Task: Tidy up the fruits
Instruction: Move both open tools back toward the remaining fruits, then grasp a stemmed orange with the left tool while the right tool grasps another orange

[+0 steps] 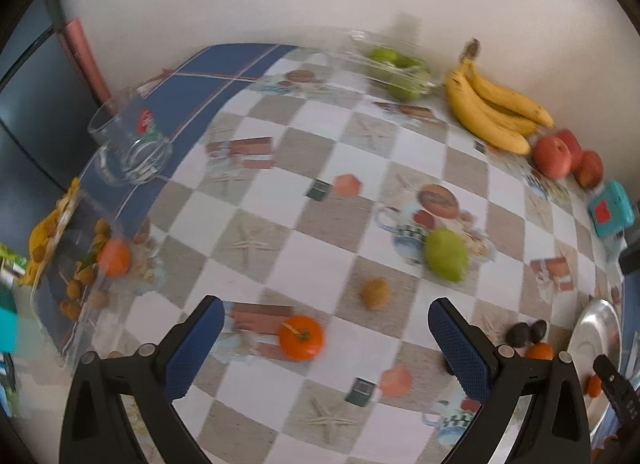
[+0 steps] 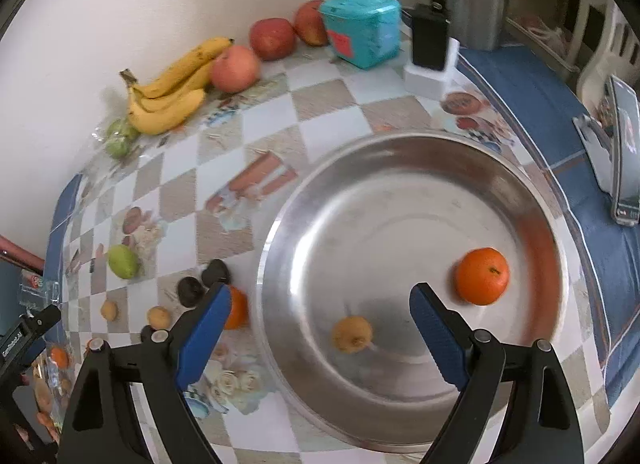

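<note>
Gathering fruit into the steel bowl: my right claw hovers spread above it, empty. My left claw, spread, frames a tangerine left of the bowl; closing on it looks next.

Left gripper hangs above the table with its jaws spread wide, nothing between the blue pads. Both black finger arms splay outward from the bottom of its own view, and the whole tool tilts forward and down. Right gripper is just as wide apart, its blue pads angled outward, nothing clamped, also pitched downward. At the left edge of the right wrist view, a black part of the left gripper shows low down; the right gripper's black edge appears at the lower right of the left wrist view.
</note>
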Demonstrator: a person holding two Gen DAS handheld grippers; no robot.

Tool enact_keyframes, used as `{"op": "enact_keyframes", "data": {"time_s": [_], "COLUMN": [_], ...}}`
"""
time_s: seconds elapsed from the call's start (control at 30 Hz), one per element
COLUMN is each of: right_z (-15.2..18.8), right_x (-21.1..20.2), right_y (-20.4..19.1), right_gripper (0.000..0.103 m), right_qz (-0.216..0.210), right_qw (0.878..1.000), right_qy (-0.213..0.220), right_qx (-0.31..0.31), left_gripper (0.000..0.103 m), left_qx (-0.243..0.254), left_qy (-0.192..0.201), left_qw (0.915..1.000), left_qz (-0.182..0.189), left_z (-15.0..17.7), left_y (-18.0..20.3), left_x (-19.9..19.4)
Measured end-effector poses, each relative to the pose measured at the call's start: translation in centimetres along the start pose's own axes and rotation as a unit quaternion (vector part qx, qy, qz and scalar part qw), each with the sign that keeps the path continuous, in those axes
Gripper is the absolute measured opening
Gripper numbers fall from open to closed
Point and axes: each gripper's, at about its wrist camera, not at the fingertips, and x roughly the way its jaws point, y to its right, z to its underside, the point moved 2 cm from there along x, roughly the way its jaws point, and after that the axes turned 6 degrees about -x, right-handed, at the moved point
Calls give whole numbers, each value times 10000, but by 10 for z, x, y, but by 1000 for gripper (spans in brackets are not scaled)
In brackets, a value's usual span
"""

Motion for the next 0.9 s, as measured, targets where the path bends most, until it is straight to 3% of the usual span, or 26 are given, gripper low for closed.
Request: {"op": "enact_keyframes", "data": {"time_s": [0.4, 0.7, 0.9], "right_z": [5, 10, 8], "right_x": [2, 25, 31], "right_y": [-64, -82, -82], "right_gripper": [91, 91, 88], "right_qz": [-569, -480, -496], "right_qw": [9961, 9927, 9922], "right_qy": [-54, -385, -366], "right_qx": [-667, -1039, -1082], "left_gripper": [103, 102, 85], "left_qx": [-426, -581, -599], "left_qy": [-160, -899, -1156], "left_qw": [9990, 9941, 9914], "left_qz": [48, -151, -134], "left_z": [-9, 10, 19], "left_y": [-38, -39, -36], "left_x": [8, 52, 68]}}
